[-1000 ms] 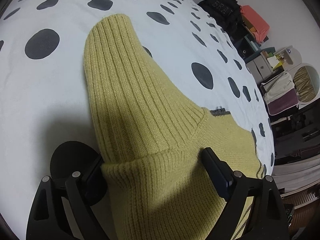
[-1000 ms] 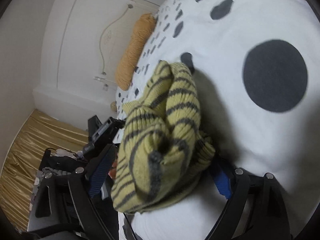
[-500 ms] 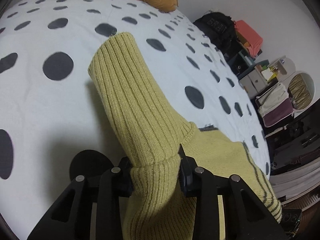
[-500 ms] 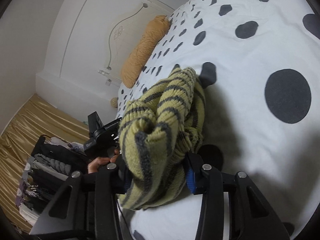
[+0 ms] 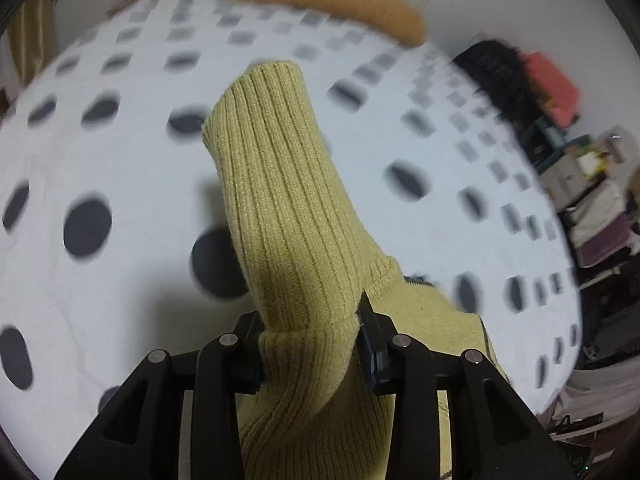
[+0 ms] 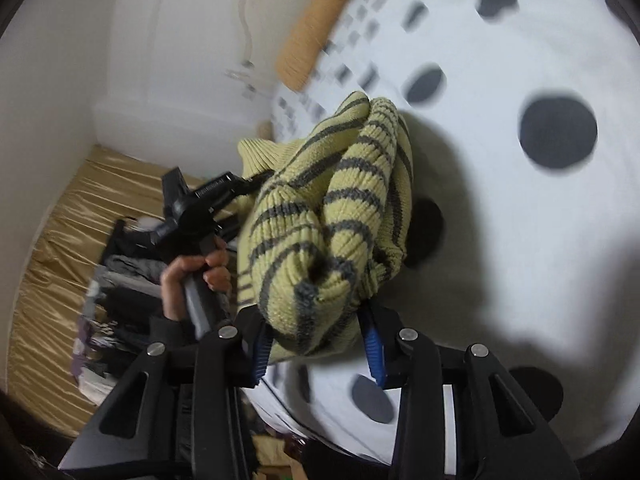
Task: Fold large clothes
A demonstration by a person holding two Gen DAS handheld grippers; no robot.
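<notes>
Knitwear fills the foreground of both wrist views. In the left wrist view, the left gripper (image 5: 310,332) is clamped on the plain ribbed collar of a yellow-green sweater (image 5: 288,220); its jaws have just closed on the fabric and eased slightly, pads pressing both sides of the bunched knit. The collar stands up as a tube beyond the fingers, lifted off the bed, while the body of the sweater hangs below and to the right. In the right wrist view, the right gripper (image 6: 316,344) is clamped on a bundle of the same sweater's grey-striped hem (image 6: 332,224), its blue-padded jaws having just closed on it. The bundle is raised above the bedspread and casts a shadow on it. To its left, a hand (image 6: 188,280) holds the handle of the other gripper, with a dark sleeve at the wrist.

Beyond the garment lies a white bedspread with dark polka dots (image 5: 100,168), motion-blurred. Farther off, an orange pillow (image 5: 332,0) rests at the head of the bed. At the far right edge of the left view, bags and boxes (image 5: 536,88) are stacked against the wall.
</notes>
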